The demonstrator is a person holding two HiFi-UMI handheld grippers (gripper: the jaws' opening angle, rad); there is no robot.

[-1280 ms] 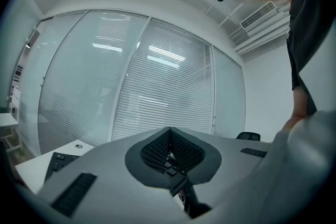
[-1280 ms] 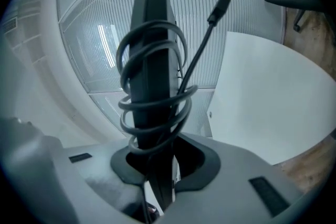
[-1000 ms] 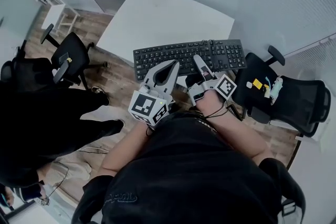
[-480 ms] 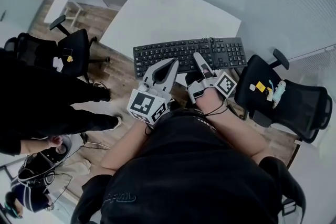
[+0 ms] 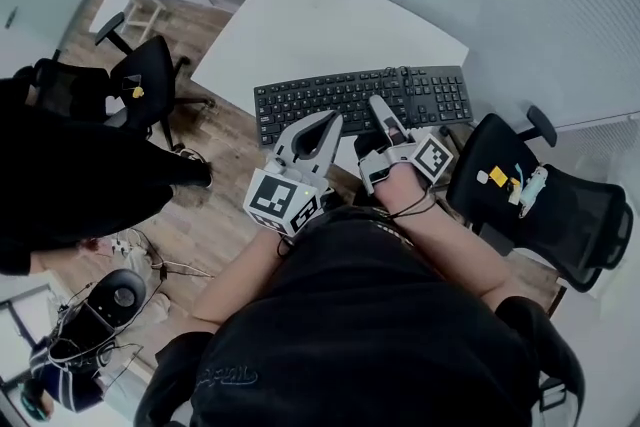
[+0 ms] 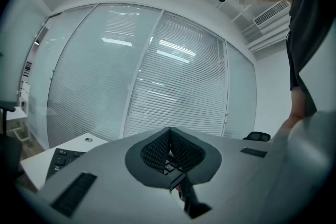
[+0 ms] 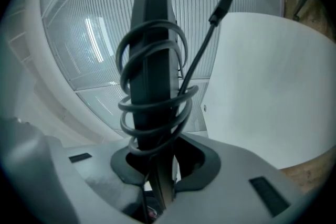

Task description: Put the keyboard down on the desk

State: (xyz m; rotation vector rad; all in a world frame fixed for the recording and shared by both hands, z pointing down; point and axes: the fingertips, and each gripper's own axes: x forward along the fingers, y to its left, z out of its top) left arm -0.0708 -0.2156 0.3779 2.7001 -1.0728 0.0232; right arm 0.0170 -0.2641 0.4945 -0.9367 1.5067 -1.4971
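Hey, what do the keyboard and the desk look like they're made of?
Keyboard: black plastic, matte, judging by its moulded keys and dull sheen. Desk: smooth white top, probably laminate or painted board; even, grain-free surface with a soft reflection; the core can't be seen.

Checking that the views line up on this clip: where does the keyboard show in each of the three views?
Head view: keyboard centre, overlapping the white desk's near edge.
Left gripper view: only some keys, lower left, against the desk.
Right gripper view: edge-on, centre, rising from the right gripper's tongs, cable wound round it; desk at right.
Shared landmark: the white desk.
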